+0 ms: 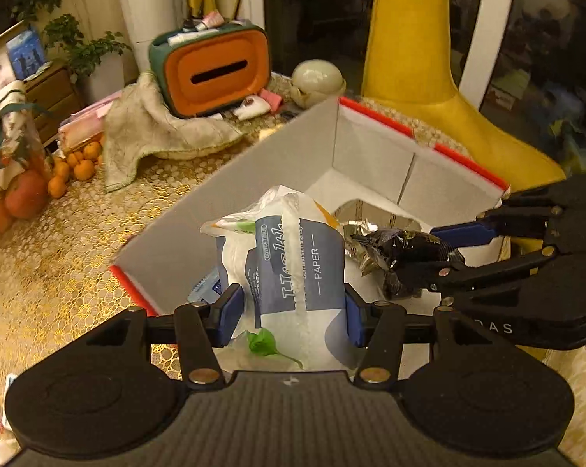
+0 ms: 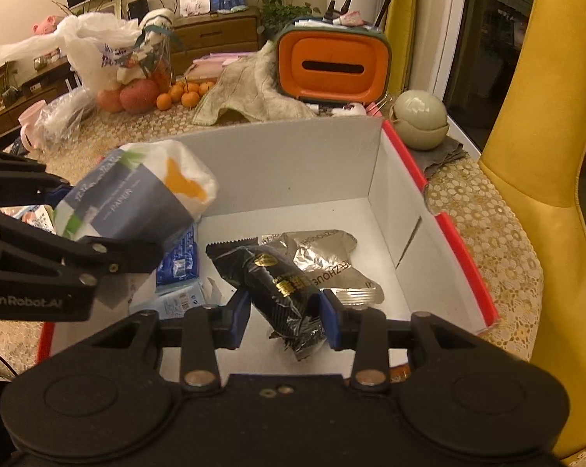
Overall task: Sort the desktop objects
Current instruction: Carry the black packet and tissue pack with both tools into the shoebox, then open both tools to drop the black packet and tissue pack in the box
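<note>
A white cardboard box with a red rim point(image 1: 370, 148) point(image 2: 405, 179) stands open on the table. My left gripper point(image 1: 291, 311) is shut on a tissue pack with a dark blue "PAPER" label point(image 1: 293, 268) and holds it over the box's left side; the pack also shows in the right wrist view point(image 2: 137, 194). My right gripper point(image 2: 285, 311) is shut on a black snack packet with gold print point(image 2: 281, 284) above the box floor; the packet also shows in the left wrist view point(image 1: 398, 249). A silver foil packet point(image 2: 324, 257) and blue tissue packs point(image 2: 178, 260) lie in the box.
An orange and green tissue box point(image 2: 331, 66) stands behind the box on a beige cloth point(image 2: 250, 93). Oranges point(image 2: 183, 95), apples point(image 2: 137, 95) and plastic bags point(image 2: 86, 50) sit at the back left. A round ceramic pot point(image 2: 419, 116) is at the right. A yellow chair point(image 2: 546, 155) borders the table.
</note>
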`<state>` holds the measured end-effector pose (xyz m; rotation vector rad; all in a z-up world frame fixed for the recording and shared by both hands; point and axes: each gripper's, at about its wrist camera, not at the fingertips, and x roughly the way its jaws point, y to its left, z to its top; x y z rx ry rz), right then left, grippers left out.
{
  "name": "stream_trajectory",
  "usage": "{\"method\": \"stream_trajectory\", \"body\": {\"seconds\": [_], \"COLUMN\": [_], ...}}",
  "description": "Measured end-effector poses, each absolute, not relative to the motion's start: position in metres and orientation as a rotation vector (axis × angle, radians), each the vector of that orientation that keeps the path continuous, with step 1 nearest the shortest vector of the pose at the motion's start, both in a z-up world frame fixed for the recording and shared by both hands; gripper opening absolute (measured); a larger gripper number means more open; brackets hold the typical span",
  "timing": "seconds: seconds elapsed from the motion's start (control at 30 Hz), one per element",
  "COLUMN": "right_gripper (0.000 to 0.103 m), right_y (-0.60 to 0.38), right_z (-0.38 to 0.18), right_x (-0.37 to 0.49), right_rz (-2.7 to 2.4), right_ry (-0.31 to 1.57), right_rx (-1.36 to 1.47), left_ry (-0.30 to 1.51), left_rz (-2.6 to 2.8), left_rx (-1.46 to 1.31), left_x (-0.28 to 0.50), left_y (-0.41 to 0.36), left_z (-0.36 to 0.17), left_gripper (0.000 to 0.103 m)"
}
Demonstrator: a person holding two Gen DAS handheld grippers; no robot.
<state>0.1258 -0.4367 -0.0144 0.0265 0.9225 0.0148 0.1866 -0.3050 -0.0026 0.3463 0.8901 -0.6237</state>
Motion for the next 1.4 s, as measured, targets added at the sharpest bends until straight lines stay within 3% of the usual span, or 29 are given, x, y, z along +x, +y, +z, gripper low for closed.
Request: {"method": "stream_trajectory", "body": {"seconds": [0.67,0.73,0.87,1.0,1.4], "right_gripper": [0.041,0.042,0.044,0.057,0.057], "right_y": [-0.425,-0.425,-0.428,-0.432,-0.423], "right_z": [-0.047,-0.046,-0.042,-0.032,0.001], "right_x": [0.143,0.141,0.136,0.128,0.108], "right_rz": [0.034,0.035,0.042,0.052,0.079], "right_ry": [1.020,1.023,1.023,0.993,0.931], "right_rx": [-0.057,-0.058,-0.066,-0.053,-0.024], "left_ry": [0.956,0.948,0.926,0.916,0.832], "left_rz": [-0.625,-0.631,-0.625,-0.622,-0.645], "left_rx": [0.434,0.433,0.426,0.402,0.331], "left_x": [0.208,0.206,0.203,0.198,0.165], "left_y": [-0.324,-0.323,-0.319,-0.311,-0.279], "left_z": [-0.045,-0.044,-0.040,-0.033,0.010], "left_gripper": [0.055,0.058,0.075,0.075,0.075]}}
